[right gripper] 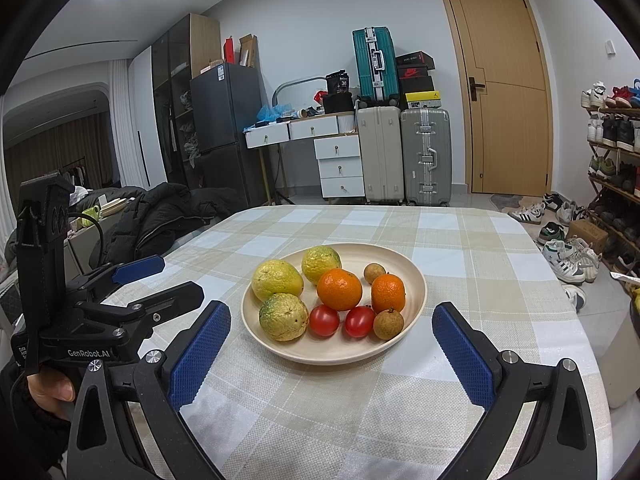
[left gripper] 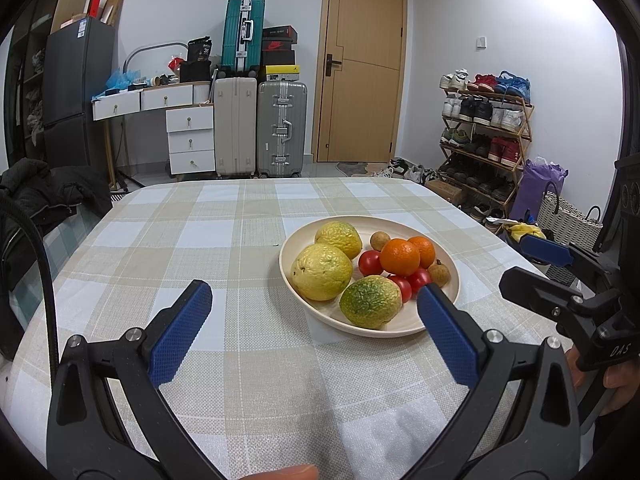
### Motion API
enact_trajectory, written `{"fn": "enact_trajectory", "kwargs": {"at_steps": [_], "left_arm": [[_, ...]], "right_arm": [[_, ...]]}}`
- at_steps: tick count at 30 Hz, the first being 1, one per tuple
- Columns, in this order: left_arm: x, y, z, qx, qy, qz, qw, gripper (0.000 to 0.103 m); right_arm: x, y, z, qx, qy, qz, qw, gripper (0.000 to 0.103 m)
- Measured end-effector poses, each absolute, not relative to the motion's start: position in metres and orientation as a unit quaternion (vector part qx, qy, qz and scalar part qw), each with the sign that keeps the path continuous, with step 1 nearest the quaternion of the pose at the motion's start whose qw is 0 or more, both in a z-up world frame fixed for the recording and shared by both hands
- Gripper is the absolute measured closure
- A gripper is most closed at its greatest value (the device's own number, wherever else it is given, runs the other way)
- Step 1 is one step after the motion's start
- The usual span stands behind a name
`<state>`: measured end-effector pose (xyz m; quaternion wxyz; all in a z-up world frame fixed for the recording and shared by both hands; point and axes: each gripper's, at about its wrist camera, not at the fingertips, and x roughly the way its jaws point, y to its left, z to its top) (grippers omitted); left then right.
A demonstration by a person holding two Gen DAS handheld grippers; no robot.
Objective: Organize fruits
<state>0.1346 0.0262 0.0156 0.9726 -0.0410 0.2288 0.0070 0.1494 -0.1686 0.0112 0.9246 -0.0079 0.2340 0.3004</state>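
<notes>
Plate position: the round cream-coloured shallow plate (left gripper: 372, 330) sits on the bench with the beige-and-white checked cloth (left gripper: 240, 240), ahead of both hand-held grippers. From the left hand-held gripper (left gripper: 314, 298) it lies forward and toward its right finger, whose blue pad overlaps the near rim in that view. From the right hand-held gripper (right gripper: 332, 320) it lies straight ahead, framed between the two fingers.

Fruit nearest the grippers: a bumpy green-and-yellow citrus fruit (right gripper: 283, 317), two small red tomatoes (right gripper: 324, 320) and a brown round longan (right gripper: 388, 324) line the near edge of the plate.

Fruit farther off: two more wrinkled yellow-green citrus fruits (right gripper: 277, 281), two glossy orange mandarins (right gripper: 339, 289) touching side by side, and a second small brown longan (right gripper: 374, 273) toward the far rim.

Look of the fruit: all piled loosely together on the one plate, several touching; the citrus skins are rough and mottled, the tomatoes smooth and shiny.

Left hand-held gripper: spread wide, blue textured pads (left gripper: 180, 332) well apart, nothing between them, held above the cloth short of the plate.

Right hand-held gripper: likewise wide apart and empty, blue pads (right gripper: 200, 356) flanking the view of the plate without touching it.

Hands: a hand (right gripper: 52, 390) grips the left tool's handle, seen at the right camera's left edge.
</notes>
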Motion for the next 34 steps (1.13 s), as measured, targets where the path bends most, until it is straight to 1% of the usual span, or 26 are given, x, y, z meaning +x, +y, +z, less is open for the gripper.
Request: {"fn": "enact_trajectory", "kwargs": {"at_steps": [34], "left_arm": [[0.1363,0.0269,0.0120,-0.042,0.228,0.006,0.973,0.000]], "right_arm": [[0.1495,-0.1684,0.0116,-0.008,0.234,0.300,0.925,0.000]]}}
